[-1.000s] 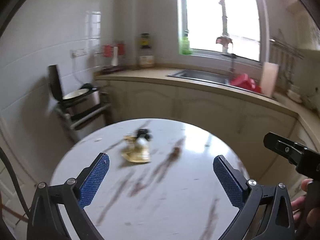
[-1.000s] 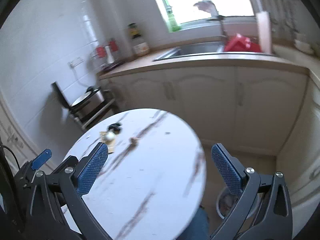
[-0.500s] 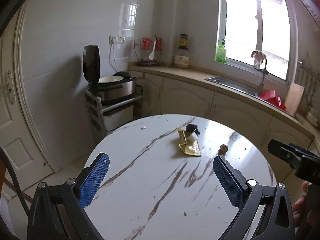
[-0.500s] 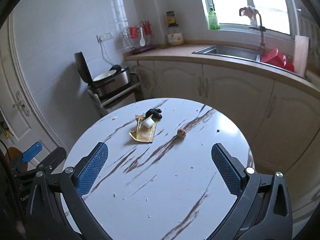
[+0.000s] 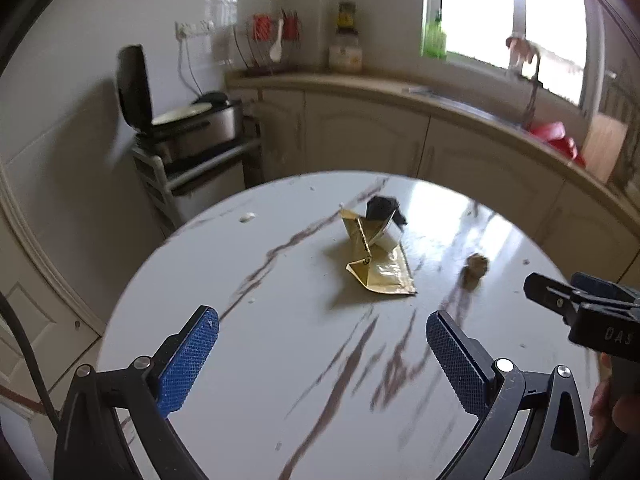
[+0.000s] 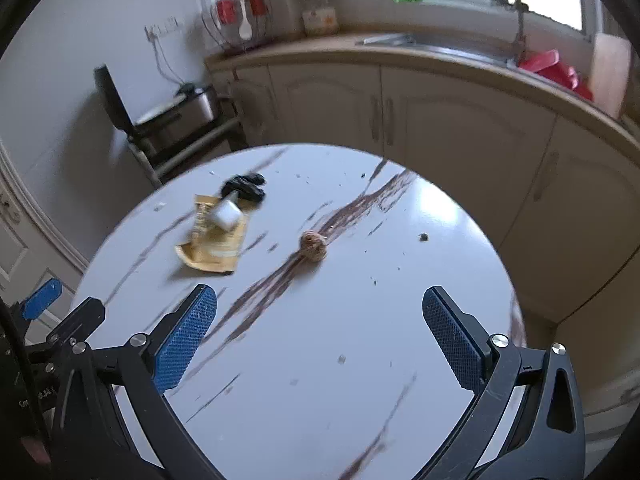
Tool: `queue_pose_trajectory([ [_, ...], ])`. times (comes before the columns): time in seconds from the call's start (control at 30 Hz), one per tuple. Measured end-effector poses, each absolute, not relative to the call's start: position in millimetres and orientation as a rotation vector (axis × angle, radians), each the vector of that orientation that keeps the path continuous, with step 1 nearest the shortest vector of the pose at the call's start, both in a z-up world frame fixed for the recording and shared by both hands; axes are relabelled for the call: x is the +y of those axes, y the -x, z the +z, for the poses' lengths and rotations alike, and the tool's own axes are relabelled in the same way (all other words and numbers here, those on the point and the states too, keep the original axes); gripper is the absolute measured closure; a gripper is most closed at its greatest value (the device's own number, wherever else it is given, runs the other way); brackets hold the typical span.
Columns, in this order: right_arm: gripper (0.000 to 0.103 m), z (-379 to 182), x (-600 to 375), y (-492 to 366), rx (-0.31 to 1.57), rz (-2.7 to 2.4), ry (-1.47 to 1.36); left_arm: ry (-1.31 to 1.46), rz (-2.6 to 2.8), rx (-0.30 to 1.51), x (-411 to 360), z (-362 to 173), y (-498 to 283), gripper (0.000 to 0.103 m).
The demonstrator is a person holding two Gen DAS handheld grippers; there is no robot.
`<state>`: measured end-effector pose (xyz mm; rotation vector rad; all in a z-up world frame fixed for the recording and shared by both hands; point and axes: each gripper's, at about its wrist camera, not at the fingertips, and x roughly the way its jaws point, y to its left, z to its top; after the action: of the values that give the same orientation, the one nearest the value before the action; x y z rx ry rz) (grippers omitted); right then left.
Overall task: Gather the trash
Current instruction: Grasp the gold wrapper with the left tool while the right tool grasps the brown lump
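A crumpled gold foil wrapper (image 5: 376,258) lies near the middle of a round, glossy, marble-veined tabletop (image 5: 280,360), touching a wad of black scrap (image 5: 384,208). A small brown rough ball (image 6: 313,246) sits just beside them. Crumbs dot the surface. The left tool (image 5: 320,352) and right tool (image 6: 318,332) hover wide open and empty, apparently approaching. Next, one must lower over a piece and close gently on it.
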<state>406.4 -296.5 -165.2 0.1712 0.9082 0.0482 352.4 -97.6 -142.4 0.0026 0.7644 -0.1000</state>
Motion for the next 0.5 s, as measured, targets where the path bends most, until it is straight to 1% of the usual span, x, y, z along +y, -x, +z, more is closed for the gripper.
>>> queue_pose_trajectory([
  [0.13,0.002,-192,-299,-440,0.979,0.046,-0.149,-0.019,-0.115,0.837,-109,-158,-404,0.001],
  [0.2,0.007,-200,-298,-453,0.998,0.044,-0.145,-0.019,-0.129,0.861,-114,-164,-425,0.001],
  [0.27,0.01,-208,-299,-463,1.01,0.043,-0.145,-0.016,-0.137,0.88,-116,-169,-442,0.001],
  [0.4,0.011,-216,-296,-476,1.018,0.058,-0.138,-0.031,-0.143,0.91,-120,-181,-476,0.001],
  [0.43,0.013,-217,-295,-478,1.02,0.062,-0.136,-0.037,-0.137,0.92,-120,-186,-485,0.002],
  [0.5,0.026,-221,-294,-482,1.028,0.07,-0.134,-0.025,-0.143,0.935,-118,-192,-500,0.004],
])
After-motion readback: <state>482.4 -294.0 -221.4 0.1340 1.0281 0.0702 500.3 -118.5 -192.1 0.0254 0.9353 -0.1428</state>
